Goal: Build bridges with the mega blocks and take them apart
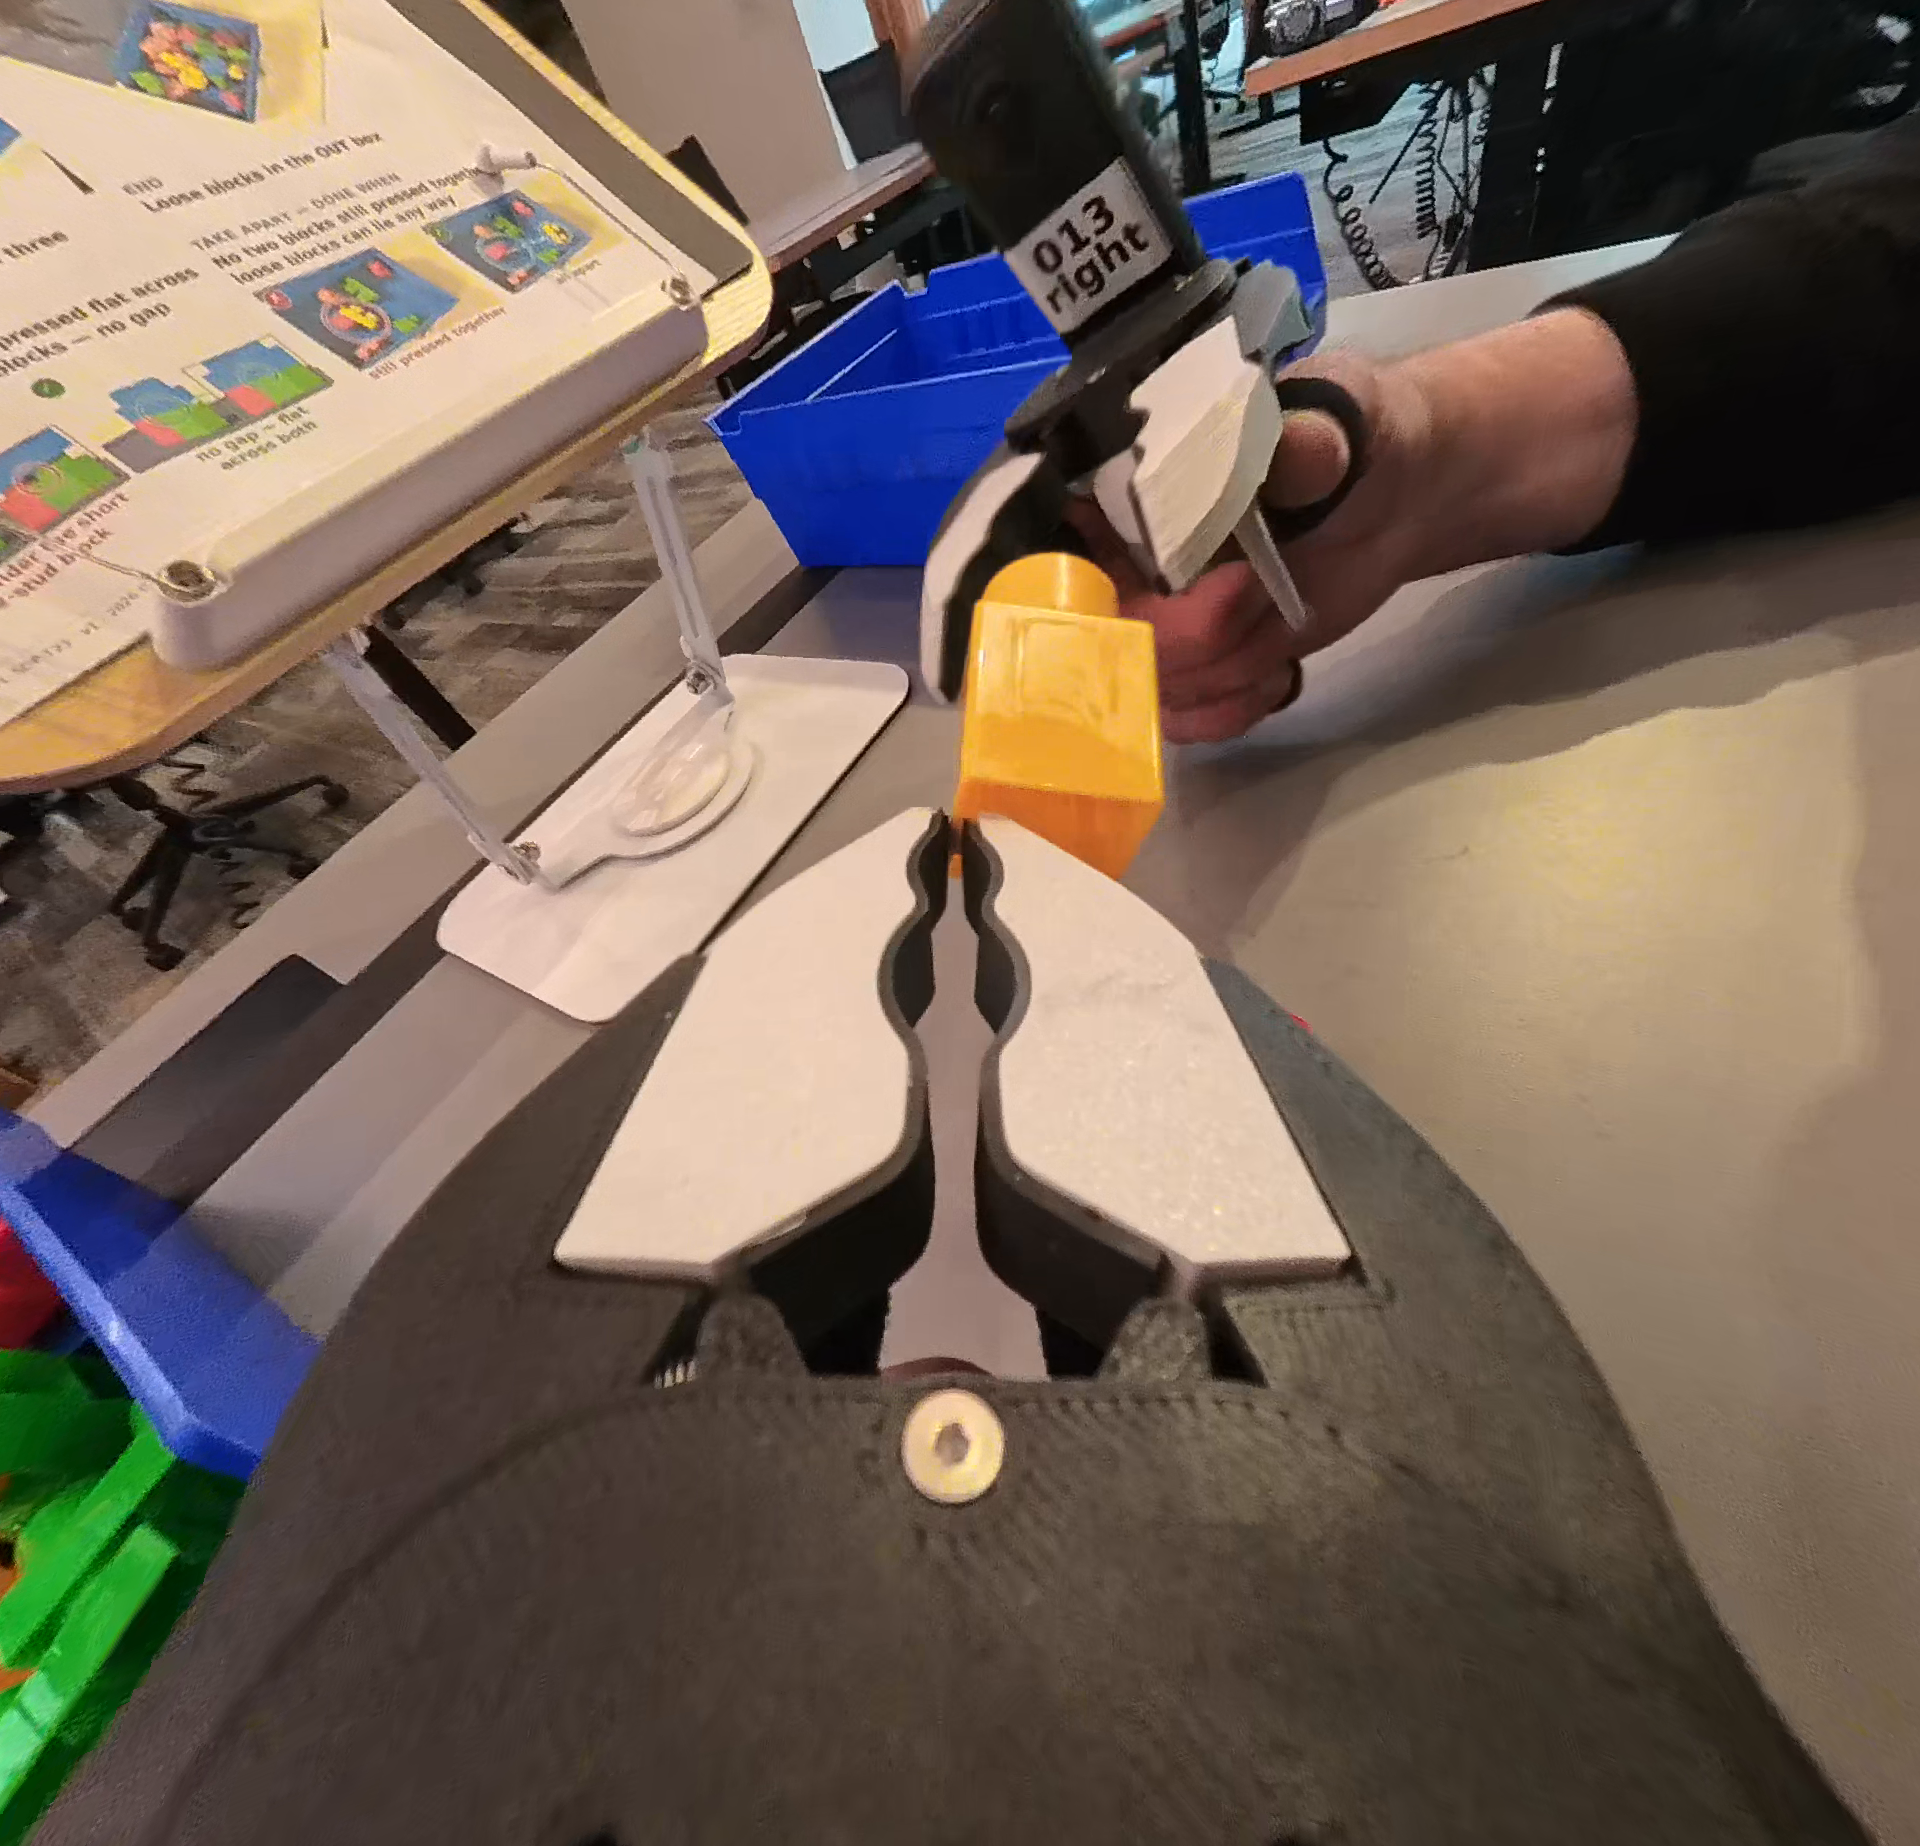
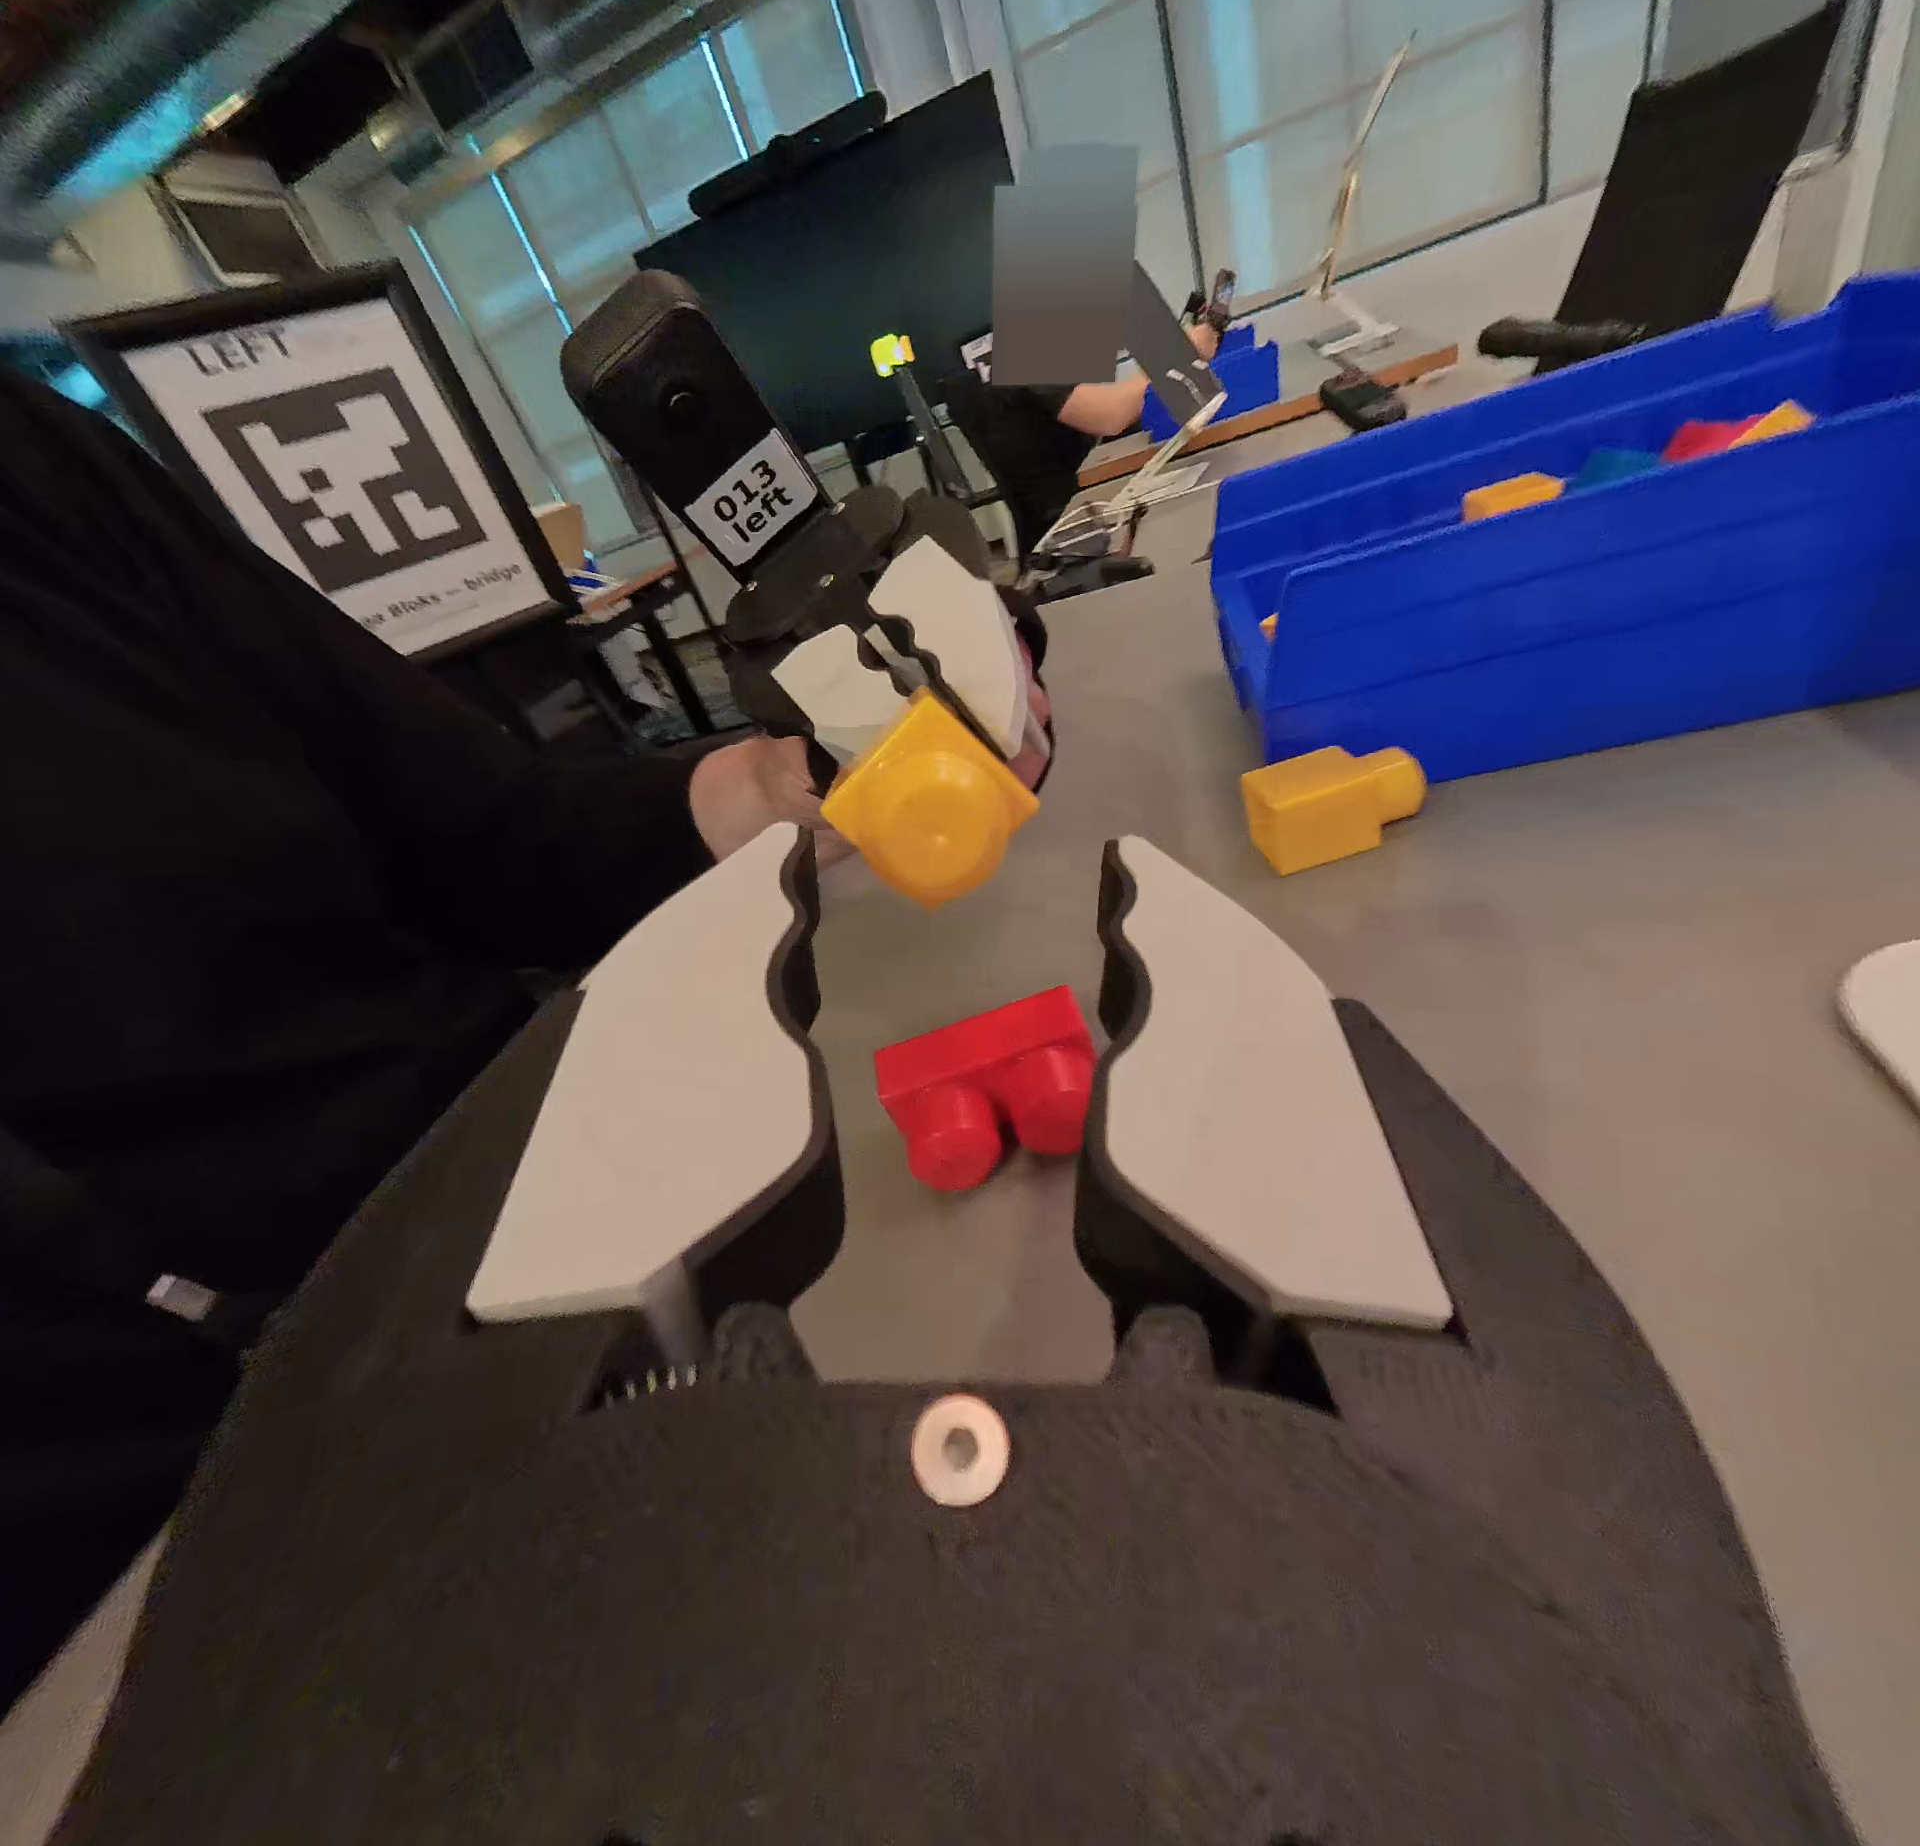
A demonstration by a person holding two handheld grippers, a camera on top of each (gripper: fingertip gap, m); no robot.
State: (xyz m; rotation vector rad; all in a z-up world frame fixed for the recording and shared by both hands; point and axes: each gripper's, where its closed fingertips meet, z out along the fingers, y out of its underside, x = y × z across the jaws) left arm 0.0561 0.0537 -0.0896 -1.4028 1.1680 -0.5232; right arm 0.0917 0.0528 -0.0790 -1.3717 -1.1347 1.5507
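Above the grey counter (image 2: 1455, 1017), a yellow one-stud block (image 2: 930, 809) hangs in the air, its thin wall pinched between the nearly closed fingertips of the left gripper (image 1: 956, 840), stud pointing away from that gripper. Facing it, the right gripper (image 2: 951, 897) has its jaws spread wide, gripping nothing; one of its fingers (image 1: 956, 591) is just beside the stud end of the held block. Below the right gripper's spread jaws a red two-stud block (image 2: 982, 1084) lies on its side on the counter. A second yellow block (image 2: 1325, 804) lies on its side farther off, just beside a blue bin (image 2: 1558, 633) that holds more blocks. Near the counter's far edge, an instruction sheet (image 1: 312, 269) sits on a white stand (image 1: 665, 820), with another blue bin (image 1: 883, 446) behind it.
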